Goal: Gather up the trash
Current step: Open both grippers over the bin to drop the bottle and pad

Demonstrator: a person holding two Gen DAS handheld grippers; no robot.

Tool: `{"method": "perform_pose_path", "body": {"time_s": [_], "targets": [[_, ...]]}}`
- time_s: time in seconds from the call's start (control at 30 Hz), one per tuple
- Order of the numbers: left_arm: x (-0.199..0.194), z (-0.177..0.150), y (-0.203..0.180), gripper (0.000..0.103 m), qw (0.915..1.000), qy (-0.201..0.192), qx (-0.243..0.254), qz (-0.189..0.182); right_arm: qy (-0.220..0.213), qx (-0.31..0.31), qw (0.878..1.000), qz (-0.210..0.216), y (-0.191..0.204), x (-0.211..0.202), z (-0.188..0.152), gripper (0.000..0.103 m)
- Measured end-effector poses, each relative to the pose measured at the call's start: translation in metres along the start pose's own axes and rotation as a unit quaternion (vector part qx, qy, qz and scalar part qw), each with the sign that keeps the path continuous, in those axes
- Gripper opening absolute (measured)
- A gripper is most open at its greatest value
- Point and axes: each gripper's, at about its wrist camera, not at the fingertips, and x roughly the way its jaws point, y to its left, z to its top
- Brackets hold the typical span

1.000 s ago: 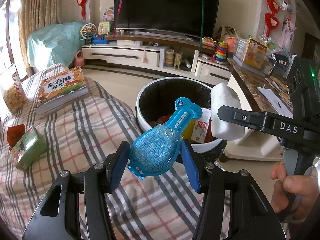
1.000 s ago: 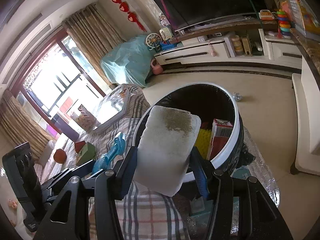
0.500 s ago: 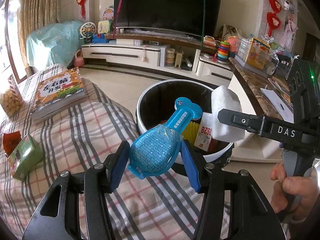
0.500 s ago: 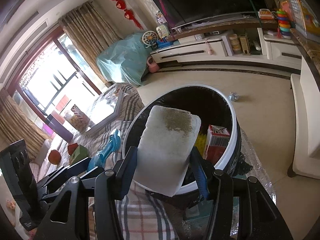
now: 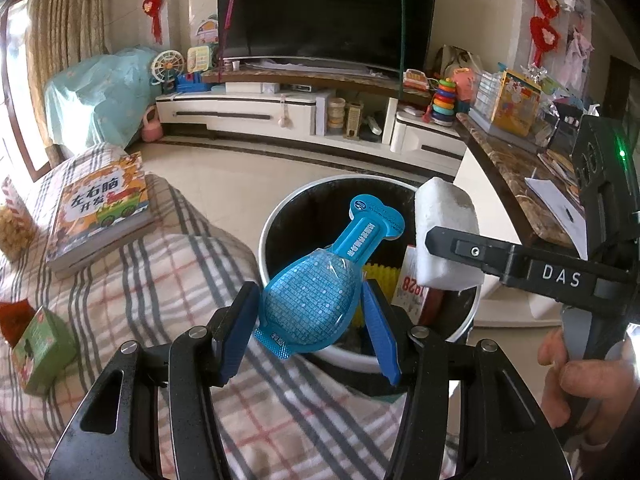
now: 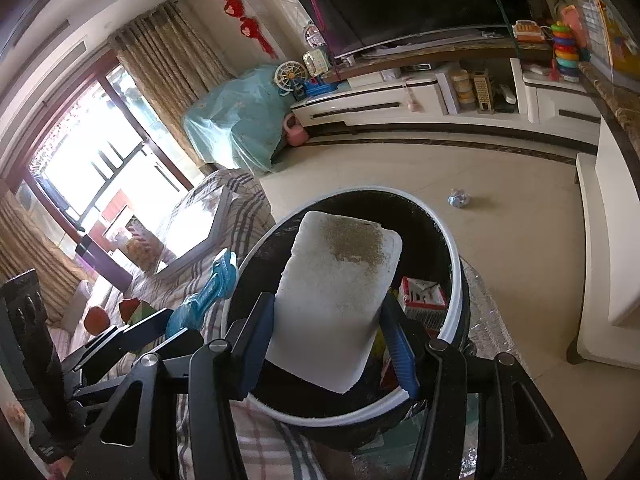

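1. One round trash bin (image 5: 276,216) with a white rim and black inside stands on the floor beside the plaid-covered surface (image 5: 168,280). It holds a red and white carton (image 5: 412,286), a yellow ridged piece (image 5: 380,276) and other scraps too dark to name.
2. The left tool (image 5: 310,314) is clenched on one blue plastic package (image 5: 320,288), whose narrow neck reaches over the bin's opening.
3. The right tool (image 6: 330,334) is clenched on one white sponge block (image 6: 336,296) with a brownish stain, held over the bin.
4. Only the left view shows one picture book (image 5: 100,212), one green box (image 5: 42,344) and a hand (image 5: 588,376) gripping the right tool's handle.
5. Only the right view shows a small crumpled wrapper (image 6: 459,199) on the floor beyond the bin and the bright window (image 6: 92,160).
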Motion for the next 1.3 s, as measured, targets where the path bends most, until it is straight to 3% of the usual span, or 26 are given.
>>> {"method": "perform_pose_path", "body": {"time_s": [0.63,0.8,1.0,1.13,1.3], "targets": [[0.023,0.009,-0.009,0.054,0.9997,0.023,-0.002,-0.010,0.007,0.008,1.000,-0.013,-0.015,0.007,0.010,0.059],[0.018,0.007,-0.006,0.072,0.9998,0.017,-0.009,-0.004,0.006,0.016,1.000,-0.014,-0.017,0.006,0.011,0.076],[0.002,-0.010,0.007,0.072,0.9995,0.012,-0.028,0.001,-0.002,0.027,1.000,-0.008,-0.016,-0.003,0.004,0.081],[-0.010,-0.034,0.020,0.073,0.9986,0.018,-0.049,0.007,-0.011,0.030,0.999,0.004,-0.003,-0.010,-0.010,0.090],[-0.026,-0.065,0.040,0.074,0.9960,0.026,-0.084,0.017,-0.007,0.021,0.999,0.024,0.023,-0.012,-0.030,0.091]]}}
